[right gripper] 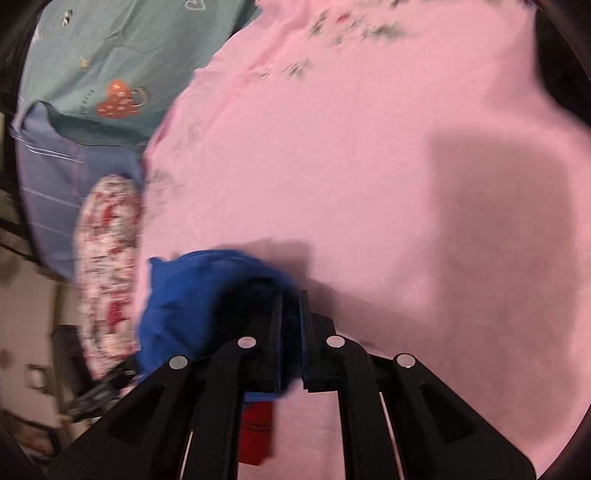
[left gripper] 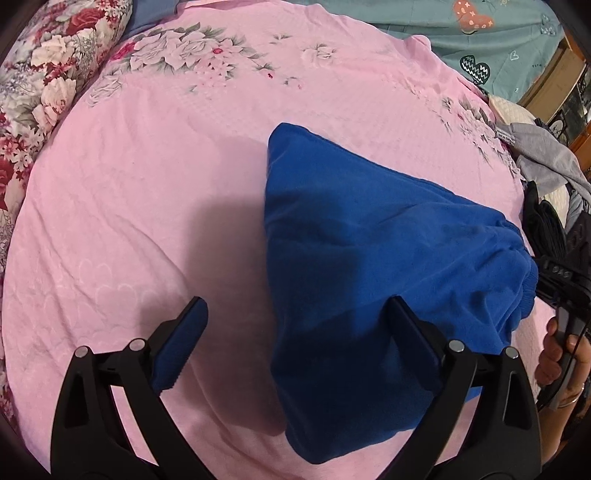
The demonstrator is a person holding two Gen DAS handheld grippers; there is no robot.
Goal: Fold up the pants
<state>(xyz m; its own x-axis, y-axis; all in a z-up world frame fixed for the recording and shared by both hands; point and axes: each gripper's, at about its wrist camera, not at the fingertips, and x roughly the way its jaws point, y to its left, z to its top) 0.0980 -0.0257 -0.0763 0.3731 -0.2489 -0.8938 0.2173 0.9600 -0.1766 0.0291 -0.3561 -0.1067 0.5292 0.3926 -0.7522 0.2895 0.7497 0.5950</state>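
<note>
Where the pink bedspread [left gripper: 155, 192] runs clear toward the floral pillow [left gripper: 55, 70], wide bare cloth lies left of the pants [left gripper: 369, 236]; a teal sheet [left gripper: 509, 40] borders the far edge. Pants: bright blue fleece, folded to a wedge on the spread, gathered waistband at right. Left gripper [left gripper: 295, 339] spread wide, holding nothing. Right gripper [right gripper: 291, 332] clamped on blue fabric; that view is blurred. No legible writing

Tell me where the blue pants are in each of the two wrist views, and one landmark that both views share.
Left wrist view: the blue pants lie centre to right, on the pink sheet.
Right wrist view: the blue pants are lower left, clamped in the right gripper.
Shared landmark: the teal blanket with an orange heart.
</note>
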